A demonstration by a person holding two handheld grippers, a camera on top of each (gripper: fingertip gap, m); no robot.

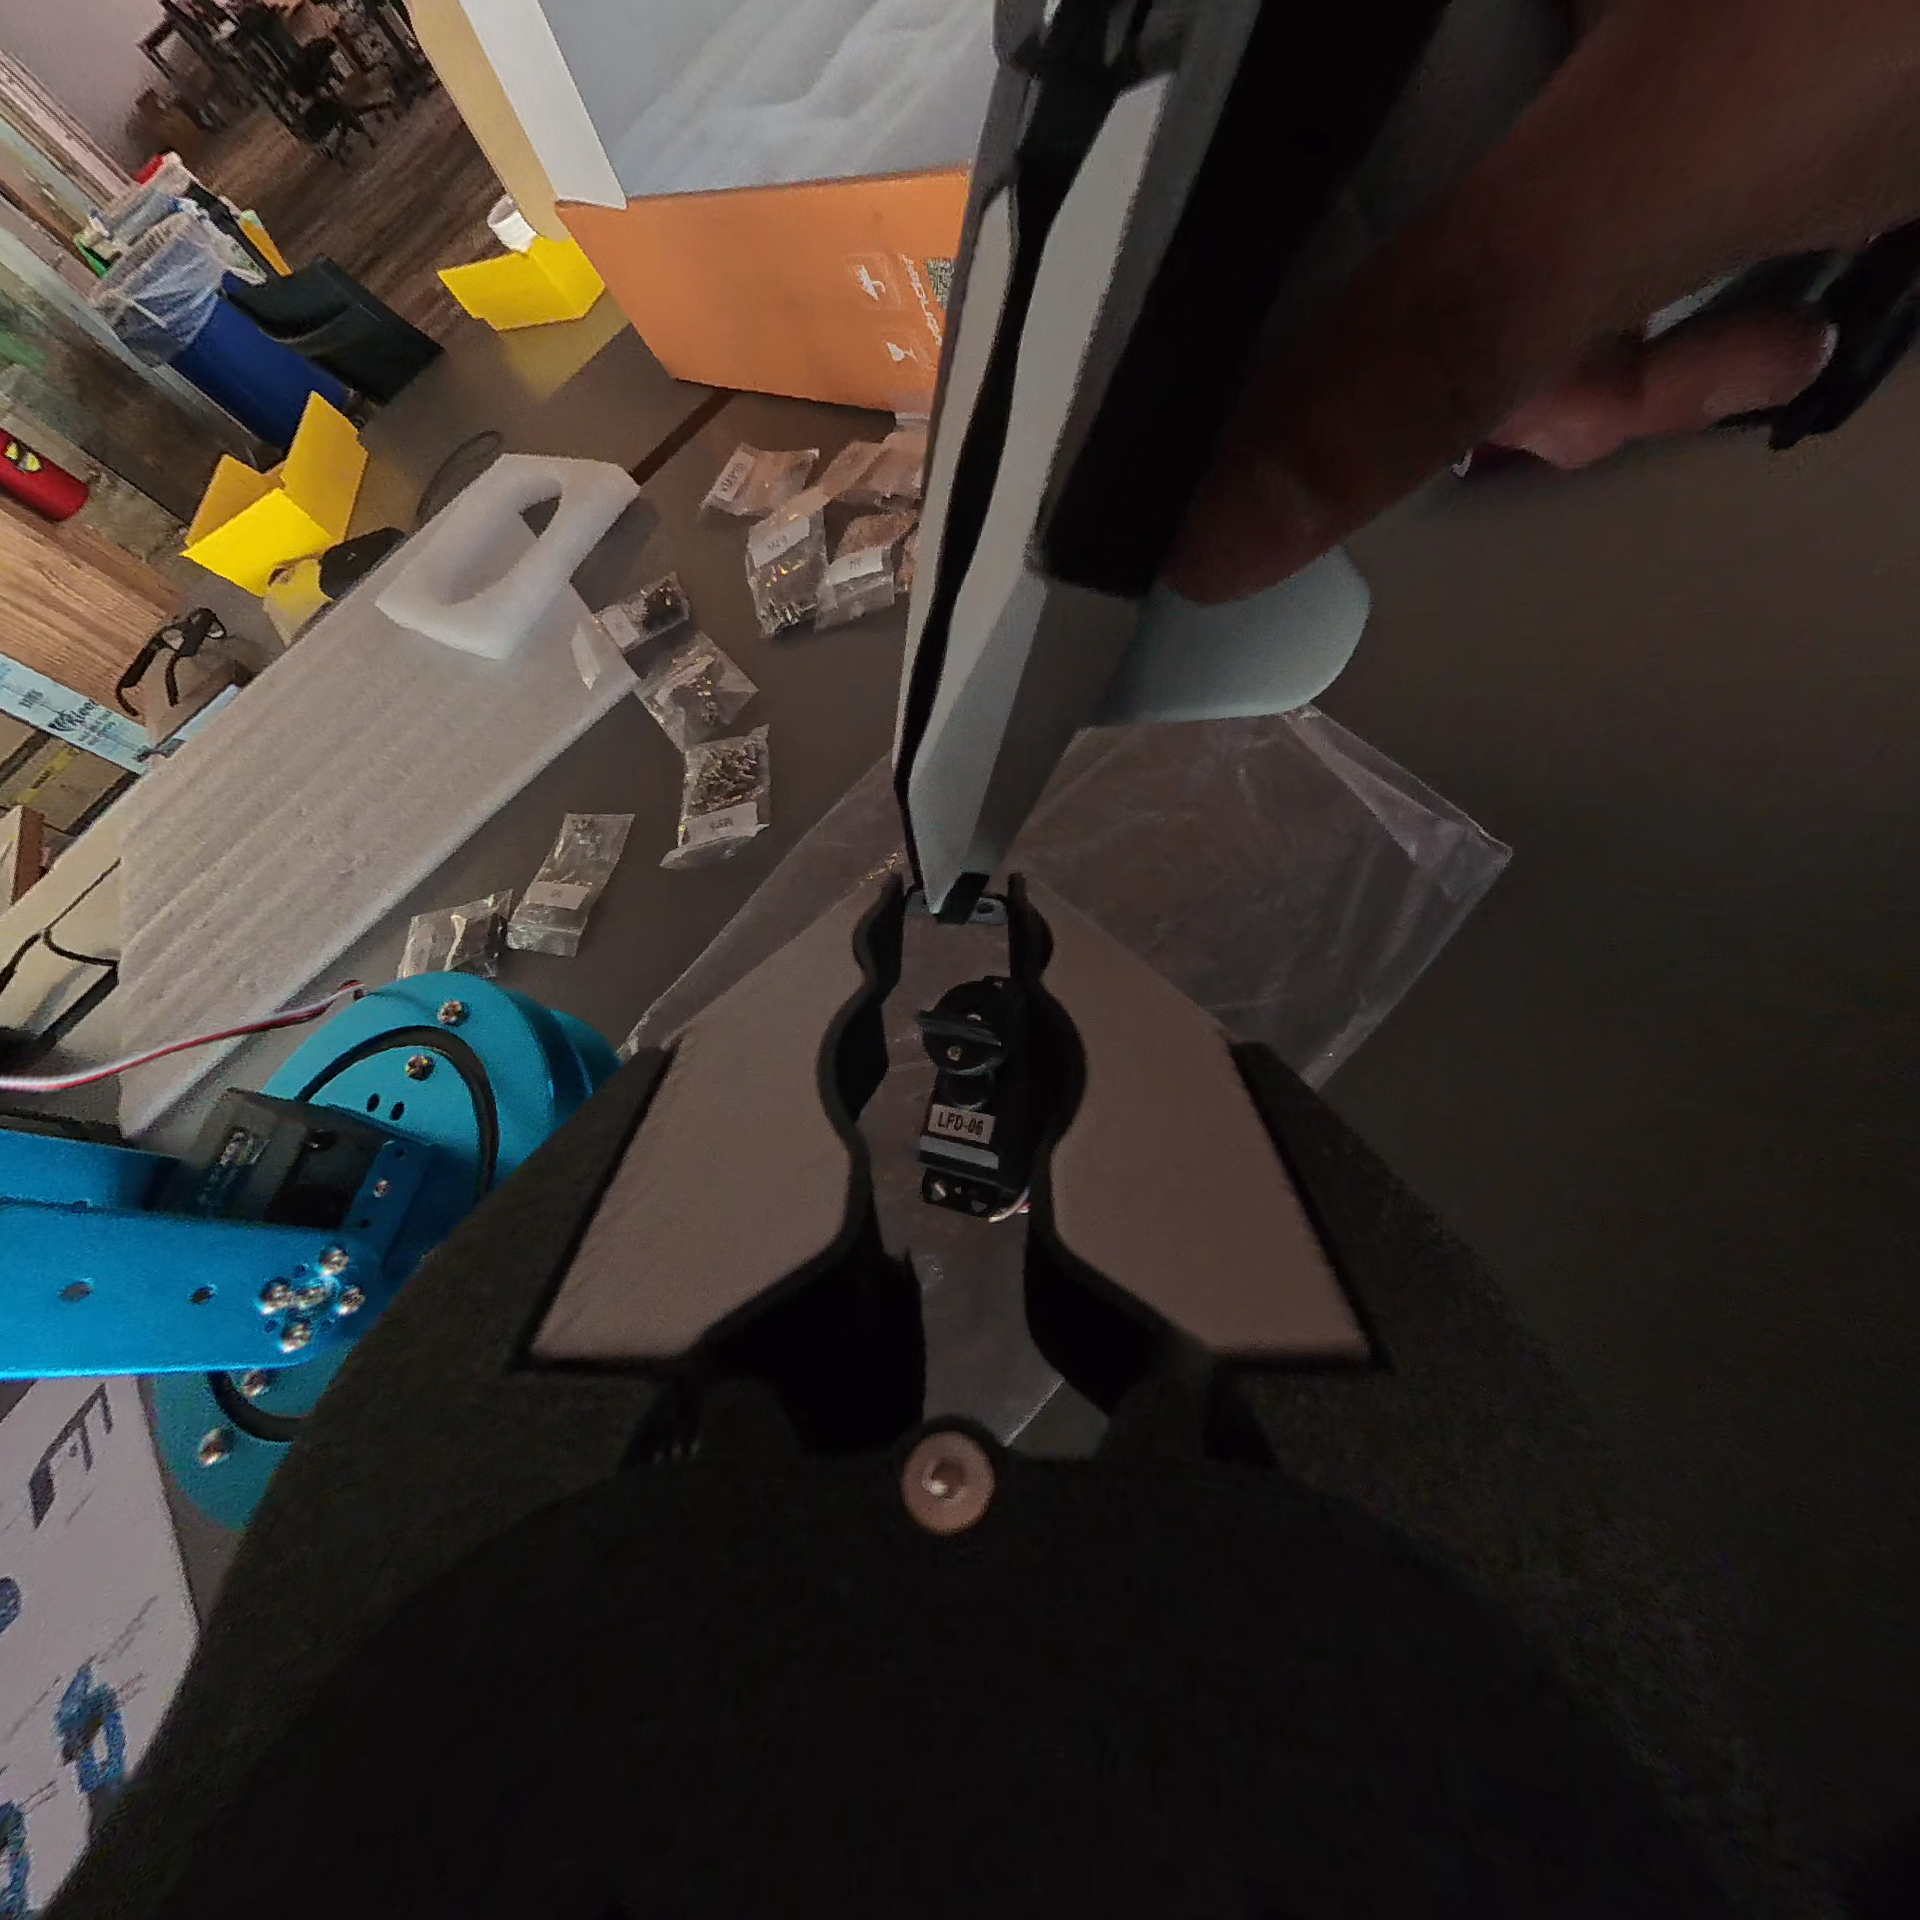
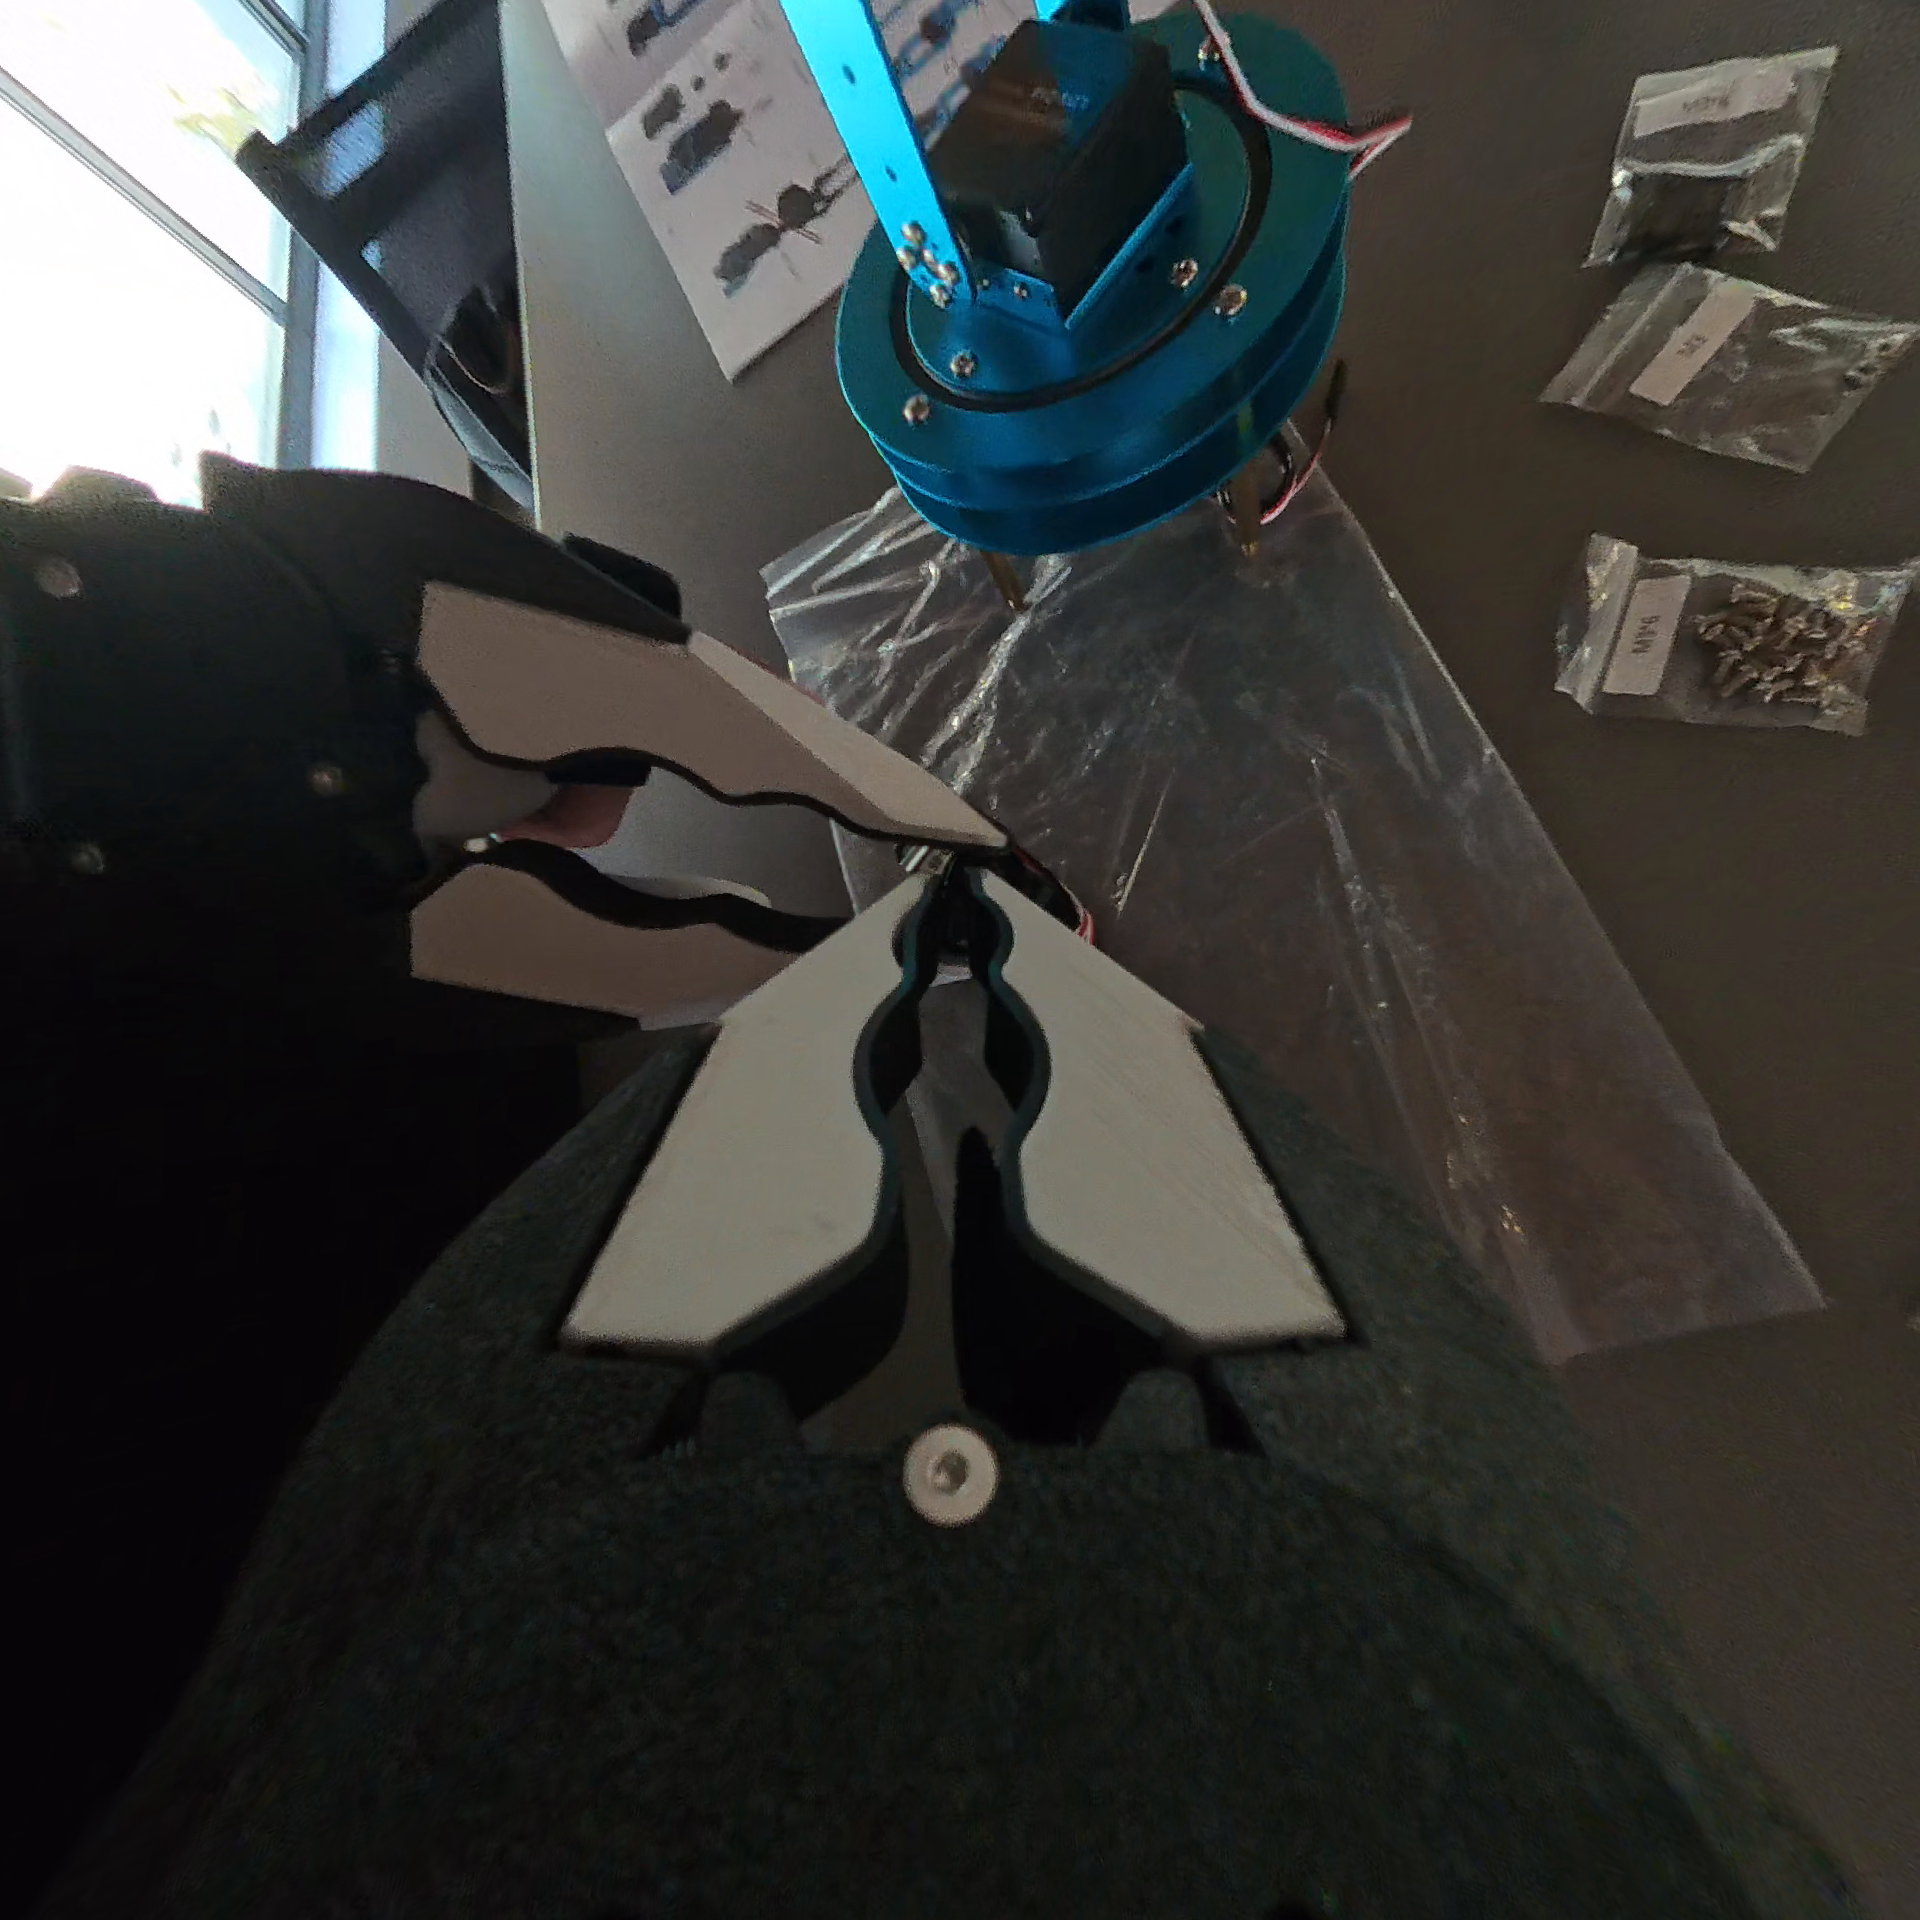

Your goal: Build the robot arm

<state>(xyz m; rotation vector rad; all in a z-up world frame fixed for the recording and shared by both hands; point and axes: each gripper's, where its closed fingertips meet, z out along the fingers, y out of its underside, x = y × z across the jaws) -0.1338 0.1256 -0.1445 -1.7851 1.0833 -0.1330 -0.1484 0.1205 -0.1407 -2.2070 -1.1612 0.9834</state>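
Both wrist cameras are looking steeply down along their fingers, close above the bench [image 1: 1662, 935], meeting from crossing directions and sharing the clear plastic bag [image 2: 1299, 831], the blue robot base [image 1: 416, 1060] and each other's fingertips.

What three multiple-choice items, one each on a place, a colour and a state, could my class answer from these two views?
1. Where is the small black servo?
A. between the left hand-held gripper fingers
B. on a chair
C. in a drawer

2. What colour is the big box side?
A. green
B. orange
C. red

3. How are the right hand-held gripper fingers set?
A. wide open
B. closed at the servo's end
C. out of view

Answers:
1 A: the left wrist view shows it in the gap between the fingers.
2 B: its side is plainly orange.
3 B: the tips meet there, above the clear plastic bag.
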